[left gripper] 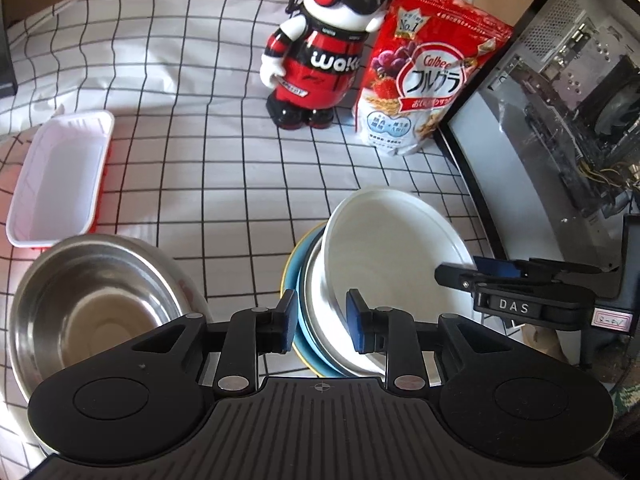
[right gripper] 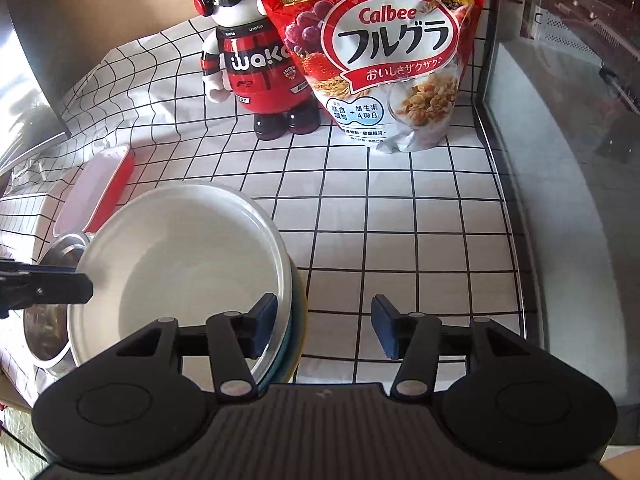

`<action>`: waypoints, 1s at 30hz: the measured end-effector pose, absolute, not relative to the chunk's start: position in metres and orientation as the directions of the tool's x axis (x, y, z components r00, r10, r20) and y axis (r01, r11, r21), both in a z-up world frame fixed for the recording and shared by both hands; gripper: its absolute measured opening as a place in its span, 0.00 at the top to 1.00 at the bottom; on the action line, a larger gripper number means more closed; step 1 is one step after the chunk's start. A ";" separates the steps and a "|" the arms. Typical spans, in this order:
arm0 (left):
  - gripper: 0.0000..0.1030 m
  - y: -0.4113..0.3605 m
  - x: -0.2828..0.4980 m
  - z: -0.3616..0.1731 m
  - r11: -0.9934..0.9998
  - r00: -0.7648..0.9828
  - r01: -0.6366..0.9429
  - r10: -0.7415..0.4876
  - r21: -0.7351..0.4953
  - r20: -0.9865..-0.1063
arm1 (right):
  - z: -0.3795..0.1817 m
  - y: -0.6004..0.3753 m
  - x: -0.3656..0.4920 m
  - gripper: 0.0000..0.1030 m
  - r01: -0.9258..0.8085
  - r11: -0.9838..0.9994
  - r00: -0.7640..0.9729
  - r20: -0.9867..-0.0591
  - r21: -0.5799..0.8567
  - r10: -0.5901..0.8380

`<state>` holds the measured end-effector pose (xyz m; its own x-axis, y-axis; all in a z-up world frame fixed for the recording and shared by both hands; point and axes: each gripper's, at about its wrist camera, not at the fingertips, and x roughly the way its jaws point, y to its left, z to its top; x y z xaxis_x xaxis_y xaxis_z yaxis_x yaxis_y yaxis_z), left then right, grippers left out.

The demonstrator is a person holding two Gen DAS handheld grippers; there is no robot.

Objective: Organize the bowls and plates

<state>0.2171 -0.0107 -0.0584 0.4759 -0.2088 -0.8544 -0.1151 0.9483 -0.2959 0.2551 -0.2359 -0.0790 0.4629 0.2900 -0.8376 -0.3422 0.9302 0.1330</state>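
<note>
A white plate [left gripper: 392,256] lies tilted on top of a stack with a steel plate and a blue plate [left gripper: 294,280] under it; the stack also shows in the right wrist view [right gripper: 180,256]. My left gripper [left gripper: 322,322] is open, its jaws on either side of the stack's near left rim. My right gripper [right gripper: 324,330] is open, its left finger over the white plate's right rim; it also shows in the left wrist view [left gripper: 480,276]. A steel bowl [left gripper: 88,304] sits to the left of the stack.
A white and red rectangular tray [left gripper: 60,180] lies at the left. A robot figurine [left gripper: 316,52] and a Calbee cereal bag [left gripper: 424,76] stand at the back. A computer case [left gripper: 560,120] borders the right side of the grid tablecloth [left gripper: 200,120].
</note>
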 end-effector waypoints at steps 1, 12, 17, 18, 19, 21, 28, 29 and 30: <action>0.70 -0.011 0.218 -0.061 0.948 0.469 -0.123 -0.206 -0.295 -0.859 | -0.080 -0.236 0.256 0.51 -0.344 0.930 0.460 -0.839 0.134 0.291; 0.70 -0.017 0.252 -0.099 0.962 0.331 -0.167 -0.150 -0.215 -0.932 | -0.100 -0.232 0.262 0.51 -0.353 0.903 0.352 -0.860 0.244 0.370; 0.64 -0.024 0.264 -0.114 0.967 0.283 -0.153 -0.156 -0.205 -0.946 | -0.119 -0.233 0.264 0.52 -0.326 0.874 0.264 -0.853 0.360 0.450; 0.62 -0.025 0.265 -0.115 0.967 0.282 -0.151 -0.158 -0.206 -0.946 | -0.122 -0.232 0.264 0.52 -0.318 0.870 0.254 -0.850 0.377 0.461; 0.61 -0.025 0.266 -0.116 0.966 0.280 -0.151 -0.161 -0.209 -0.946 | -0.125 -0.231 0.264 0.52 -0.313 0.865 0.245 -0.847 0.392 0.472; 0.62 -0.025 0.266 -0.117 0.964 0.277 -0.154 -0.167 -0.215 -0.946 | -0.130 -0.226 0.264 0.55 -0.318 0.852 0.221 -0.841 0.416 0.494; 0.63 -0.021 0.263 -0.119 0.959 0.292 -0.169 -0.172 -0.228 -0.941 | -0.129 -0.210 0.260 0.46 -0.356 0.860 0.233 -0.856 0.366 0.461; 0.63 -0.021 0.260 -0.118 0.961 0.293 -0.169 -0.161 -0.217 -0.942 | -0.129 -0.208 0.259 0.46 -0.362 0.857 0.225 -0.858 0.367 0.462; 0.63 -0.021 0.258 -0.118 0.963 0.292 -0.172 -0.149 -0.206 -0.945 | -0.129 -0.207 0.258 0.46 -0.370 0.852 0.212 -0.859 0.371 0.467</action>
<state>0.2581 -0.0213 -0.1183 0.2920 -0.1495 -0.9447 -0.1717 0.9635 -0.2055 0.2578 -0.2067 -0.1288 0.2123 0.4666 -0.8586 -0.3696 0.8517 0.3714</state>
